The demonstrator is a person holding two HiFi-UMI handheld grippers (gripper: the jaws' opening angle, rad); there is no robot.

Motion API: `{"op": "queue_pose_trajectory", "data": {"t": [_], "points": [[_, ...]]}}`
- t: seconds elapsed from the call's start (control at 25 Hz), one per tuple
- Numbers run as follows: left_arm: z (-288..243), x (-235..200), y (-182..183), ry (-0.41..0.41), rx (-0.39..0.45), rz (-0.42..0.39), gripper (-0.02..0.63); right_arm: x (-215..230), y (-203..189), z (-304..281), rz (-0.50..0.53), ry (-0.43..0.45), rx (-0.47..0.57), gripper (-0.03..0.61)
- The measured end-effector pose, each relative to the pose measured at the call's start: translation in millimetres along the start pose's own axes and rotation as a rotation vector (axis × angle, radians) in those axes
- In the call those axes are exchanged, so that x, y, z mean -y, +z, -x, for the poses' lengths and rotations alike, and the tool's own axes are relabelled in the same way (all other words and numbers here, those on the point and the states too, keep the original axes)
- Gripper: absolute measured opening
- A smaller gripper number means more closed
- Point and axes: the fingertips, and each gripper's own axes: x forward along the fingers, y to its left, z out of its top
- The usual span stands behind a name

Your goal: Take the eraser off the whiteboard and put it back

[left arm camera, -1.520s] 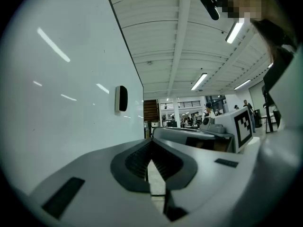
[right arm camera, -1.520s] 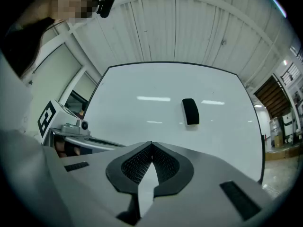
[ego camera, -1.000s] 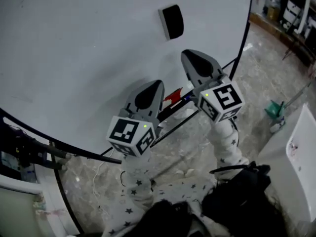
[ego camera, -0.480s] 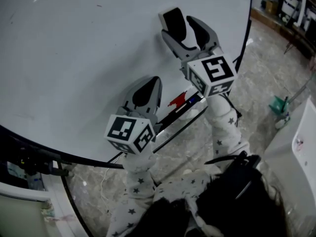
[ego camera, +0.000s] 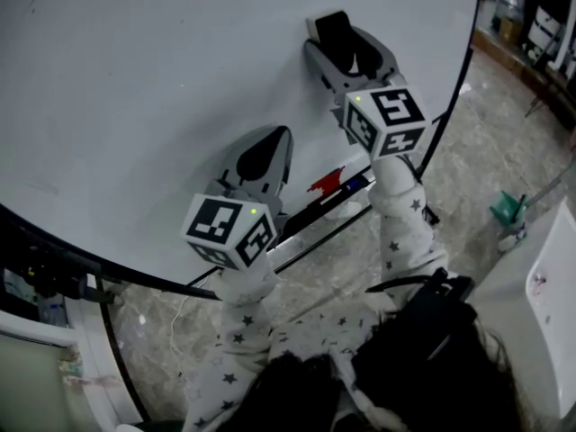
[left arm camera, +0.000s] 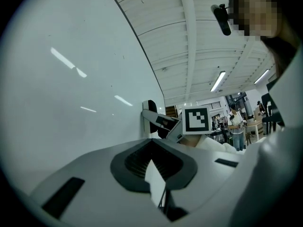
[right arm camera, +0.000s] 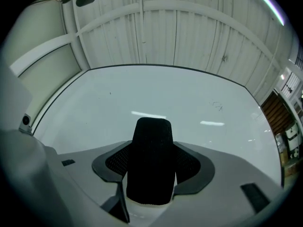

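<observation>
The black eraser (ego camera: 335, 32) clings to the whiteboard (ego camera: 135, 106) near its right side. My right gripper (ego camera: 346, 50) has its jaws round the eraser and is closing; the pads lie against both of its sides. In the right gripper view the eraser (right arm camera: 151, 160) fills the gap between the jaws, with the whiteboard (right arm camera: 189, 98) behind. My left gripper (ego camera: 263, 156) is shut and empty, lower and to the left, pointing at the board. In the left gripper view its jaws (left arm camera: 154, 167) meet, and the right gripper (left arm camera: 161, 124) shows on the eraser (left arm camera: 150, 111).
A marker tray with a red item (ego camera: 324, 184) runs along the board's lower edge, between the two arms. The board's black frame (ego camera: 454, 79) curves down on the right. On the marbled floor stand a green thing (ego camera: 504, 207) and a white unit (ego camera: 549, 277).
My right gripper rose from below the eraser, opened wide and came round it, then narrowed. The left gripper shifted slightly up the board and stayed shut.
</observation>
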Motion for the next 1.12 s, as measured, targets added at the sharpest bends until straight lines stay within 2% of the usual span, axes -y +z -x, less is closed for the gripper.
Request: {"op": "queue_pose_trajectory", "data": {"t": [0.24,0.68,1.12], "points": [[-5,9,0,0.001,0.007,-0.002,0.002,2,0,3,-0.013,-0.024,-0.001,0.258],[-12,9,-8,0.010,-0.013,0.025,0.002,-1,-6,24,-0.051,-0.011,-0.027,0.258],[-24,47,-16,-0.047,-0.005,0.057,0.002,-7,0,108,-0.116,-0.007,-0.043,0.258]]}}
